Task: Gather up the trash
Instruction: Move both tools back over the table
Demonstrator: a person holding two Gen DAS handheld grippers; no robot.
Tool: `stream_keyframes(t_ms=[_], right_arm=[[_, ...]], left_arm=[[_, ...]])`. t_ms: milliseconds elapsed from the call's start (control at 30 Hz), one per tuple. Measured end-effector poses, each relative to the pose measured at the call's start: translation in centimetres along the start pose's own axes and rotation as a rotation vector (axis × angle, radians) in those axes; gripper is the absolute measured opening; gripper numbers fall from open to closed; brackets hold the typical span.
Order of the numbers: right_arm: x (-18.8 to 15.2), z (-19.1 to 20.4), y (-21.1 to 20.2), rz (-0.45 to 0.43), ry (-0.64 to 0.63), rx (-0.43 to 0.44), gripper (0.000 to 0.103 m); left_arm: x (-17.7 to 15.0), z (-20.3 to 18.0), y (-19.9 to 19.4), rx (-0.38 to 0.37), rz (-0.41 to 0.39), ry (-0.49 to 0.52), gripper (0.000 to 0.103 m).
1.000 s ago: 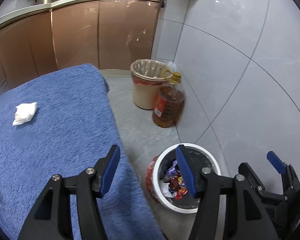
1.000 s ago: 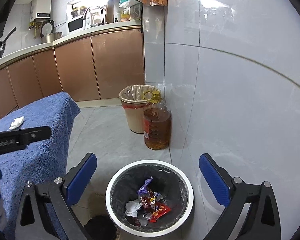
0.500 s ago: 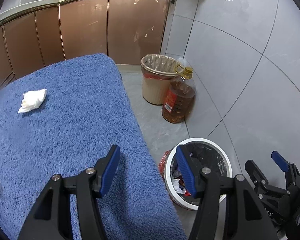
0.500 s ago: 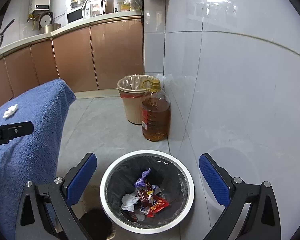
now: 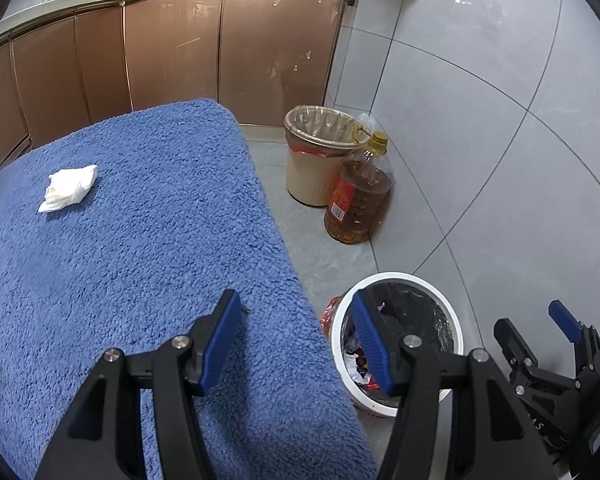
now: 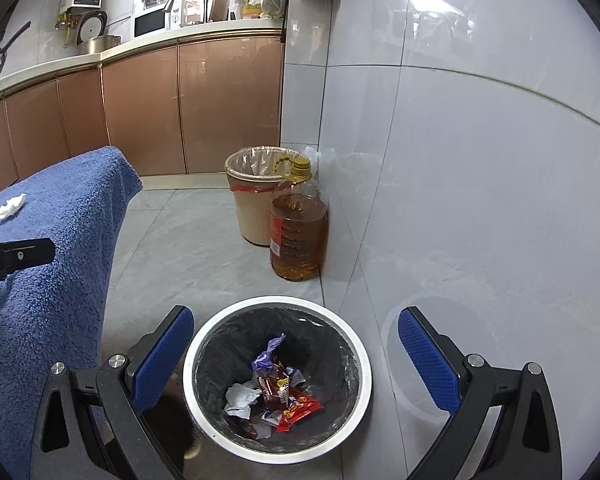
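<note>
The jaws of the left gripper (image 5: 296, 334) stand partly apart, with nothing between the blue pads; we see only the blue towel (image 5: 140, 248) and the floor through the gap. The jaws of the right gripper (image 6: 296, 356) stand wide apart and also hold nothing. They hang above the white-rimmed trash bin (image 6: 358, 372) without touching it. In the left wrist view the right gripper (image 5: 540, 344) shows at the lower right, beside that same bin (image 5: 454, 320).

The remaining piece of trash is one crumpled white tissue (image 5: 69, 188). It lies on the blue towel, toward the far left of the covered surface, well apart from both grippers. In the right wrist view the same tissue (image 6: 11, 206) appears small at the left edge. It looks creased and loosely balled, with a faint yellowish mark on one fold.

We count the following items:
- Two bins. The white-rimmed trash bin has a black liner and stands on the floor just beside the towel's hanging edge. The beige bin (image 6: 252, 200) has a clear liner over a red one and stands near the wall corner.
- One cooking oil bottle (image 6: 298, 232) with a yellow cap and handle, upright, touching or just beside the beige bin.
- Several wrappers (image 6: 278, 392) inside the white-rimmed bin, among them a purple one, red ones and crumpled white paper; we cannot give an exact count.
- One tissue on the towel.
</note>
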State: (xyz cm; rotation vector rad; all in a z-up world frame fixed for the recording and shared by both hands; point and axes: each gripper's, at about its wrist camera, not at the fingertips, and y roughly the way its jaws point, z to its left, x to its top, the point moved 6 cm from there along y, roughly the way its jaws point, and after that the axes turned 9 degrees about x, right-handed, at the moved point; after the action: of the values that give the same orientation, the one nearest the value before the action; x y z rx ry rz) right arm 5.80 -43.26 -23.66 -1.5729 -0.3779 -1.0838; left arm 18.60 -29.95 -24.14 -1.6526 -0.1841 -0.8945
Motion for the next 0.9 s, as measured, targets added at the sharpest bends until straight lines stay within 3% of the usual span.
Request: stream_keyframes(t_ms=[433, 700, 900], right_arm=[[0.8, 1.3, -1.4, -0.036, -0.104, -0.063, 0.103], [2.1, 1.5, -4.5, -0.097, -0.106, -0.061, 0.103], [3.3, 1.9, -7.7, -0.143, -0.089, -0.027, 0.103]], left_arm=[[0.2, 1.3, -2.5, 0.012, -0.043, -0.019, 0.056], [0.3, 4.1, -7.9, 0.03, -0.137, -0.031, 0.056], [-0.7, 9.1, -13.6, 0.093, -0.193, -0.084, 0.056]])
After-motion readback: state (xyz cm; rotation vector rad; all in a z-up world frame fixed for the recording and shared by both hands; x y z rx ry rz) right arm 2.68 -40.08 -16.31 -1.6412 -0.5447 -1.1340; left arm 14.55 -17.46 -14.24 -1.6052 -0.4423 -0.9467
